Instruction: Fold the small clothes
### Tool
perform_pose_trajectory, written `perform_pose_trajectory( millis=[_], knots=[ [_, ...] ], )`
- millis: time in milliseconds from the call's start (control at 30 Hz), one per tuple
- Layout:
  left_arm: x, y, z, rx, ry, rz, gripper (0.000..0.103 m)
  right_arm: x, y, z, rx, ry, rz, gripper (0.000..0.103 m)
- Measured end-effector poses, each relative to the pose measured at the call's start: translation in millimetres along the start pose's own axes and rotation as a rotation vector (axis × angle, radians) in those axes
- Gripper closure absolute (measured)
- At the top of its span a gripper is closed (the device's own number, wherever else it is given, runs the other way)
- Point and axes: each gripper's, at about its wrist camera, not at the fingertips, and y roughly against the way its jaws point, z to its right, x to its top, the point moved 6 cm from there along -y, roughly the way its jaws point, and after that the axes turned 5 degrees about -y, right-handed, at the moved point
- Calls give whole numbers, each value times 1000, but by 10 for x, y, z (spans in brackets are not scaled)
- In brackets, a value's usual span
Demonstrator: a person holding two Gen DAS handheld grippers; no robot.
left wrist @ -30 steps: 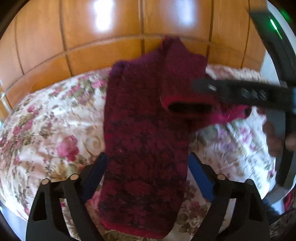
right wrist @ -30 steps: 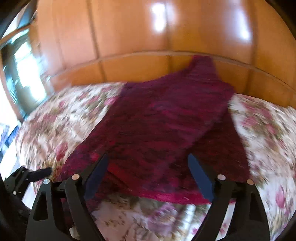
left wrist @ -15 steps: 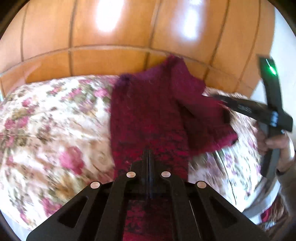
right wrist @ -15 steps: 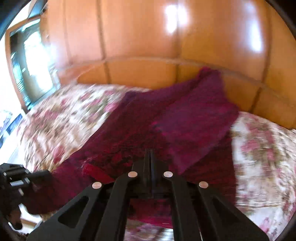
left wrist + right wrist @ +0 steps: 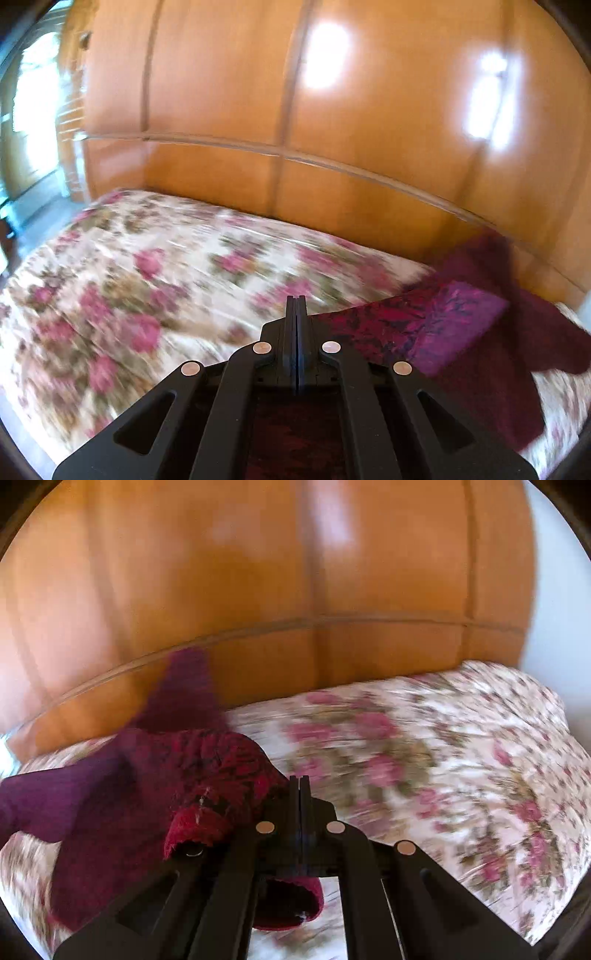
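Both grippers pinching the maroon knit sweater over the floral bedspread.

The left gripper [image 5: 296, 300] is clamping the sweater [image 5: 458, 325], which is trailing to its right; the right gripper [image 5: 300, 780] is gripping the red-edged hem, the garment bunching at its left, lying across the bedspread [image 5: 461, 760] beside the wooden headboard [image 5: 332, 110].

Bright daylight — glare, motion blur

Readable text: you have none in either wrist view.
Bedspread [image 5: 155, 280]: you see only a blurred rose print, no lettering.
Wooden panels [image 5: 258, 572]: you see bare glossy wood, no label or number.
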Motion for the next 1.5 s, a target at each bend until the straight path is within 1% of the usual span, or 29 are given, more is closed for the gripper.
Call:
perform_pose_trajectory(
  millis=[67,167,233,333,367,400,433,467,500,533,567,600,633,667,733,767,833,900,967,1000,1033,1067,1100,1167,1200,1233,1333,1400,1500],
  knots=[
    [160,-257,-297,65,79,-28,103,144,-171,339,-55,-68,-21,103],
    [287,-534,-608,191,115,-65,103,255,-394,727,-148,-135,-44,103],
    [302,-739,-831,274,148,-108,103,283,-522,919,-186,-169,-66,103],
    [204,-963,-1091,331,229,-188,103,285,-692,1106,-229,-194,-101,103],
    [169,-973,-1129,350,237,-194,103,278,-706,1130,-241,-187,-103,99],
    [146,-966,-1134,347,237,-189,103,273,-712,1156,-255,-181,-102,95],
    [121,-934,-1113,328,234,-176,100,265,-696,1165,-252,-182,-99,69],
    [97,-885,-1103,322,232,-163,83,249,-655,1173,-247,-189,-85,36],
    [83,-852,-1090,328,232,-158,70,238,-595,1172,-242,-193,-70,28],
    [59,-783,-1078,342,232,-143,43,217,-530,1147,-238,-190,-59,28],
    [34,-662,-1061,341,236,-103,33,182,-475,1102,-220,-180,-56,28],
    [17,-576,-1007,319,238,-74,33,140,-421,1040,-197,-170,-55,28],
    [-34,-483,-912,274,231,-61,33,81,-363,957,-167,-155,-58,27],
    [-91,-434,-822,228,219,-68,33,-28,-302,824,-115,-131,-76,25],
    [-294,-328,-528,75,173,-98,33,-263,-255,571,3,-104,-140,23],
    [-422,-288,-372,-8,155,-114,33,-439,-239,391,84,-89,-193,23],
    [-741,-234,-18,-163,109,-189,33,-734,-232,107,202,-74,-279,23],
    [-1053,-184,282,-295,95,-254,33,-1032,-240,-177,304,-72,-366,23],
    [-1368,-135,577,-434,111,-331,33,-1268,-270,-402,381,-71,-437,26],
    [-1489,-113,693,-483,126,-353,33,-1348,-290,-471,395,-65,-458,27],
    [-1568,-101,768,-504,133,-361,33,-1429,-317,-544,409,-65,-482,32],
    [-1644,-103,841,-515,137,-370,33,-1486,-340,-603,420,-67,-498,41],
    [-1713,-120,893,-524,140,-387,36,-1511,-345,-648,423,-65,-498,46],
    [-1843,-183,1027,-537,134,-438,68,-1509,-324,-719,432,-53,-494,62],
    [-1874,-211,1071,-524,117,-448,71,-1503,-304,-753,432,-42,-492,66],
    [-1850,-225,1077,-500,91,-433,82,-1498,-276,-796,426,-25,-487,76],
    [-1732,-133,1073,-485,72,-399,86,-1424,-121,-910,404,49,-436,81],
    [-1591,29,1052,-477,37,-354,87,-1339,127,-948,413,94,-379,82],
    [-1452,260,1001,-485,6,-315,87,-1242,536,-992,426,172,-314,83]
  ],
)
